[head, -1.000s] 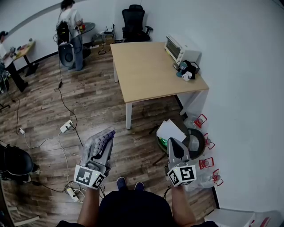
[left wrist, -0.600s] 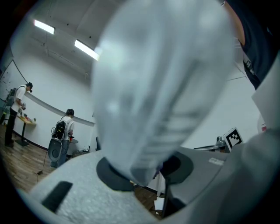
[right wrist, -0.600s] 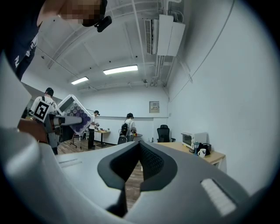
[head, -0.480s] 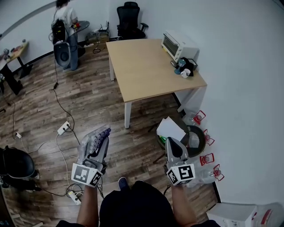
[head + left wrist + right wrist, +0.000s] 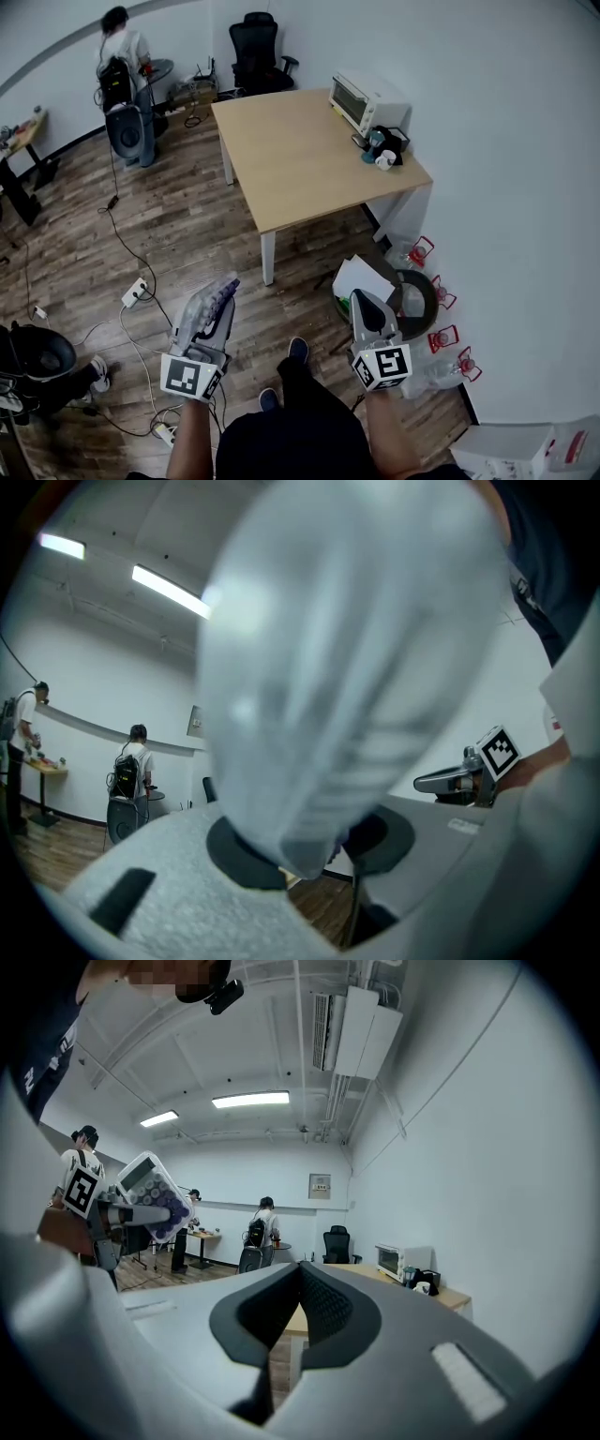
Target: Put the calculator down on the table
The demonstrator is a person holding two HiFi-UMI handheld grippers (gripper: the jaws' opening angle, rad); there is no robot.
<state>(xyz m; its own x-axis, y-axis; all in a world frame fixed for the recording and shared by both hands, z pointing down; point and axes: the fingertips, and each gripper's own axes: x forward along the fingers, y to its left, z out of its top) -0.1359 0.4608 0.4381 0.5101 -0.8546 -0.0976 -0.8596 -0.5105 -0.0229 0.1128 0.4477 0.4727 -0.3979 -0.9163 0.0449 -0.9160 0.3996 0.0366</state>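
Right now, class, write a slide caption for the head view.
Left gripper holds the calculator; right gripper shut, empty; table ahead.

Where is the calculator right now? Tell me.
Head view, lower left: the calculator is clamped in the left gripper, held over the wooden floor, well short of the table ahead and not yet on it.

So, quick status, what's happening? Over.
Left tongs gripping calculator, not yet down. Right tongs shut, empty. Table ahead; toaster oven on far corner.
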